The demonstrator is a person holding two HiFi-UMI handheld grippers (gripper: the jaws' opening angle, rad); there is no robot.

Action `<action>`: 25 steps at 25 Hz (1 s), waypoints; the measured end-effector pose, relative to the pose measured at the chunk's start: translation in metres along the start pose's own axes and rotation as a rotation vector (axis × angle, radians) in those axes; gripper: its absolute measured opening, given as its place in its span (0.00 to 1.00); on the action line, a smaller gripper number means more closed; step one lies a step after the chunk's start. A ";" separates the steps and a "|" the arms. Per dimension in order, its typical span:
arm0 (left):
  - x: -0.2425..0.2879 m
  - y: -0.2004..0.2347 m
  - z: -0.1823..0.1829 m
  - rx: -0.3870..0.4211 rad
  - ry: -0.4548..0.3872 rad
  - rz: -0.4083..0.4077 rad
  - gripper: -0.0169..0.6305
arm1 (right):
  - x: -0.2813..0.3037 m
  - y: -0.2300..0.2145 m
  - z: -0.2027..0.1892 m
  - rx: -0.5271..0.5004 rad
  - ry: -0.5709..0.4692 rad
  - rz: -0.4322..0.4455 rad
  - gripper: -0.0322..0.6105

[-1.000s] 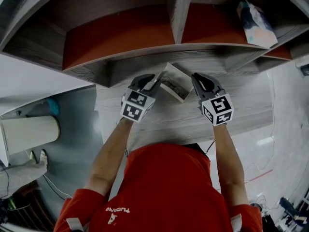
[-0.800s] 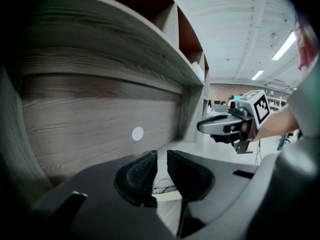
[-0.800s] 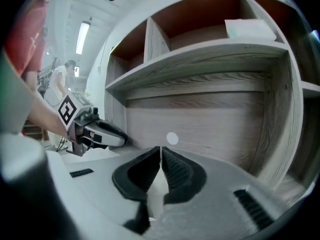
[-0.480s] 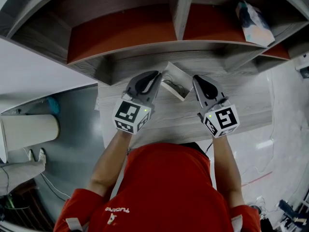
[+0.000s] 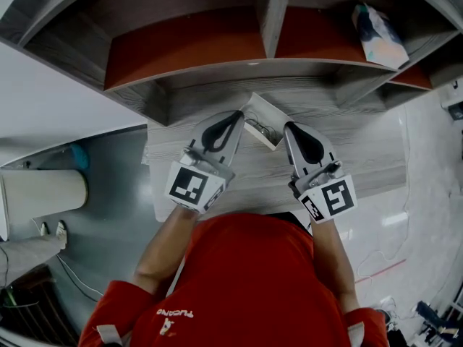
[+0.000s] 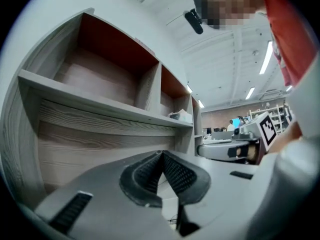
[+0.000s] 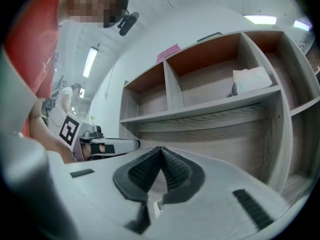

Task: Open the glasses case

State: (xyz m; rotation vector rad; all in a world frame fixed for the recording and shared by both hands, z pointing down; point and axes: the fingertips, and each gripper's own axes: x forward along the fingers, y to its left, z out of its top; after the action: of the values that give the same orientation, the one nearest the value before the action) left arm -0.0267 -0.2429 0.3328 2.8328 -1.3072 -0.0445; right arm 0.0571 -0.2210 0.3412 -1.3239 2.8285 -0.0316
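The glasses case lies open on the grey wood desk below the shelves, its white lid standing up and something dark inside. My left gripper hangs just left of the case, raised above the desk and pointing level at the shelf front. Its jaws are shut, with nothing between the pads. My right gripper hovers just right of the case, also shut and holding nothing. Neither gripper touches the case. In each gripper view the other gripper shows off to the side, the right gripper and the left gripper.
A shelf unit with red-backed compartments rises behind the desk. A pale packet lies in its right compartment, the same packet showing in the right gripper view. A white cylinder stands on the floor at the left.
Both grippers have risen and drawn back from the case towards me. The left jaws, apart beside the lid a second ago, have come together. The case stays open.
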 end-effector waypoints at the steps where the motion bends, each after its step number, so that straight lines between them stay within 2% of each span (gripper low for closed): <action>1: -0.002 -0.001 0.002 0.003 -0.006 0.001 0.04 | -0.001 0.002 0.002 0.002 -0.010 0.000 0.06; 25: -0.007 -0.007 0.010 0.015 -0.027 -0.009 0.04 | -0.009 0.011 0.003 -0.024 -0.018 -0.006 0.06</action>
State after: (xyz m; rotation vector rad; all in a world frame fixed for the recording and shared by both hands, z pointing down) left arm -0.0264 -0.2332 0.3226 2.8606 -1.3047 -0.0740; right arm 0.0549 -0.2071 0.3378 -1.3298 2.8188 0.0142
